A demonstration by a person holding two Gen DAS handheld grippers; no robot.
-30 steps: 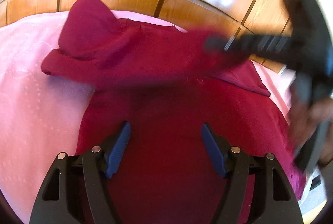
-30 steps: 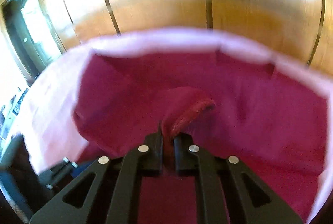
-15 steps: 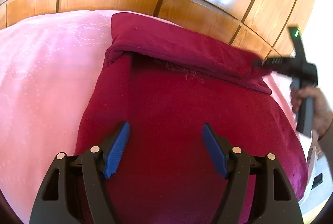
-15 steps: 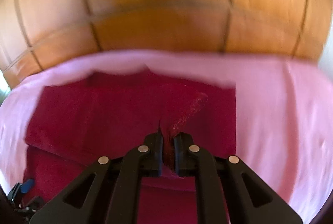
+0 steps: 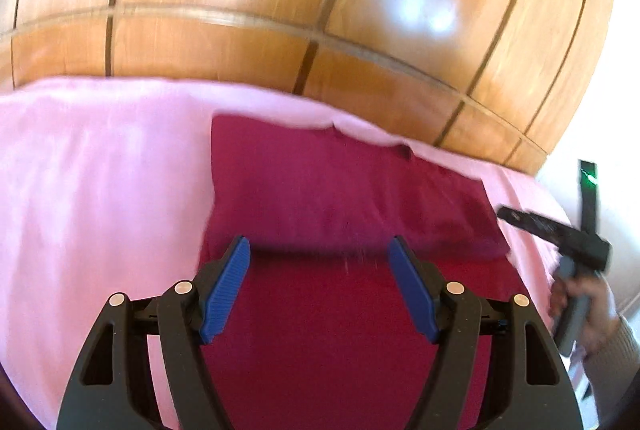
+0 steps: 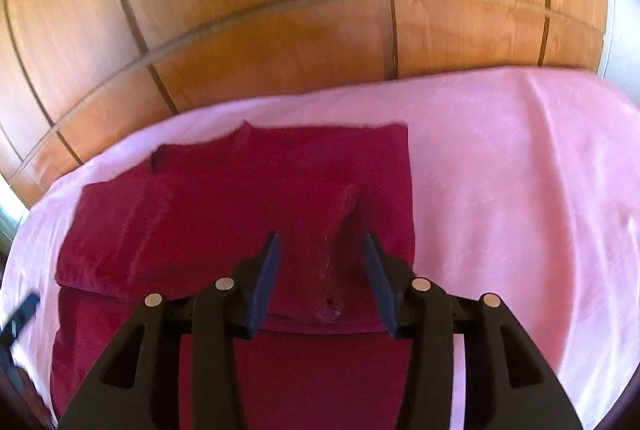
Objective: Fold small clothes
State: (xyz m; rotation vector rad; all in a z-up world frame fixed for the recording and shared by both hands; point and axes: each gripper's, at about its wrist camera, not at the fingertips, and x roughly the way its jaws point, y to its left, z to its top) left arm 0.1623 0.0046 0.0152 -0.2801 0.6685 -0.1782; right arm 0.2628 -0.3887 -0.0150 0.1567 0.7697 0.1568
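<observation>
Ahead of the left tool (image 5: 318, 284), whose blue pads stand wide and empty, the dark red knitted garment (image 5: 340, 198) lies folded on the pink bedsheet (image 5: 100, 182). The right tool (image 6: 320, 280) is opening; a raised cuff sits untouched between its pads.

Pink-sheeted bed (image 6: 500, 158) — dark red garment (image 6: 248, 190) flat on top

The garment (image 6: 248, 190) is plain dark red, with no print. The sheet (image 6: 520, 190) under it is light pink. The wall (image 6: 280, 30) behind is orange-brown wood with dark lines. Both grippers are black, and the left gripper (image 5: 320, 290) has blue pads (image 5: 224, 290).
</observation>
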